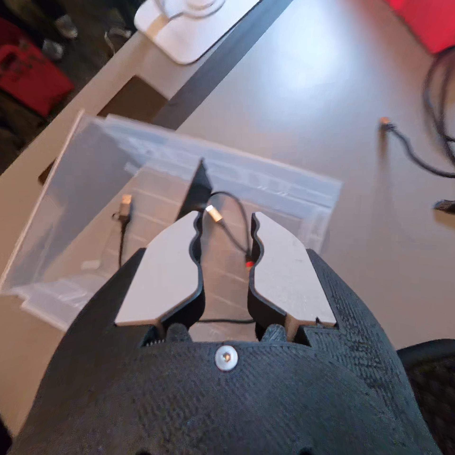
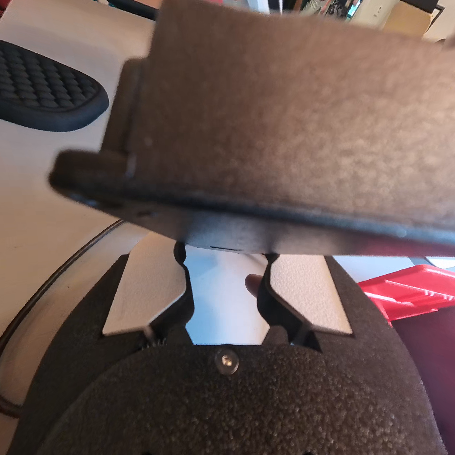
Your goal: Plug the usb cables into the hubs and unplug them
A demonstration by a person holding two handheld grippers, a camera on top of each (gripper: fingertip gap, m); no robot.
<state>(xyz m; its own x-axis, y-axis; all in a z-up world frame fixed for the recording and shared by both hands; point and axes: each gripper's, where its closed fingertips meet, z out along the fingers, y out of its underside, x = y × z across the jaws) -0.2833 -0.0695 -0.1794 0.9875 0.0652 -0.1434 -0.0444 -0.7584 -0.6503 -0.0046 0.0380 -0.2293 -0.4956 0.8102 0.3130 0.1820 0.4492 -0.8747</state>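
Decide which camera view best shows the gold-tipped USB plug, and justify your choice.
The left wrist view. The gold-tipped USB plug lies in the clear plastic tray, just beyond the open left gripper. The right wrist view shows none of it: a large dark object fills the frame.

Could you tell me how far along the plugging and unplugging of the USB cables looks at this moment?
Nothing looks plugged in. In the left wrist view the left hand-held gripper is open above a clear bin, over a loose gold-tipped cable end; another connector lies free beside it. The right hand-held gripper is open, its tips hidden by a blurred dark object. I cannot pick out a hub, so plugging remains.
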